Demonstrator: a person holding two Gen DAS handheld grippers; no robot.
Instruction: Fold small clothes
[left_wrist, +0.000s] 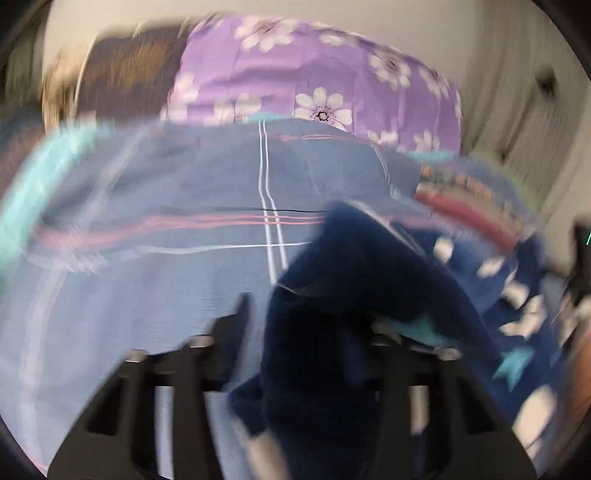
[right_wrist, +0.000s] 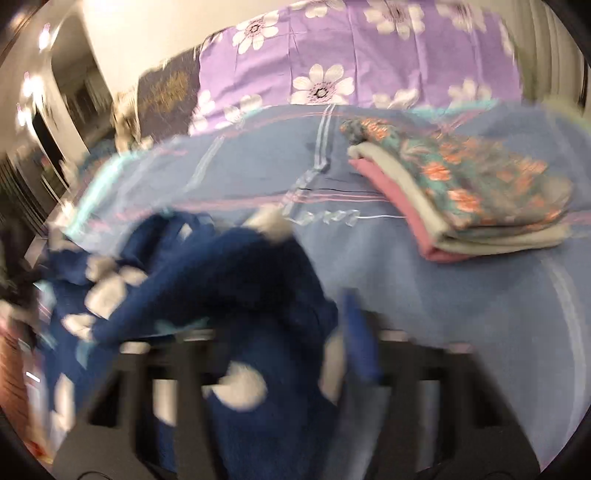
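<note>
Left wrist view, heavy motion blur: left gripper (left_wrist: 310, 332) low in frame, navy garment (left_wrist: 354, 280) bunched over its right finger and draped down between the two fingers. Cannot tell whether the fingers are pressed together on the cloth or spread. Garment is navy with white and teal shapes, sitting on the bed (left_wrist: 147, 258) under a blue striped sheet. Purple floral pillow (left_wrist: 303, 70) at the head edge of the bed.

Right wrist view, also blurred: right gripper (right_wrist: 295, 354) almost fully covered by the same navy garment (right_wrist: 229, 280), which spreads toward the left edge of the bed (right_wrist: 461, 295); finger state cannot be told. Folded stack (right_wrist: 469, 199) lies toward the bed's right edge, well apart from the garment: floral piece on top, grey beneath, pink at bottom. Pillow (right_wrist: 369, 51) beyond it.
</note>
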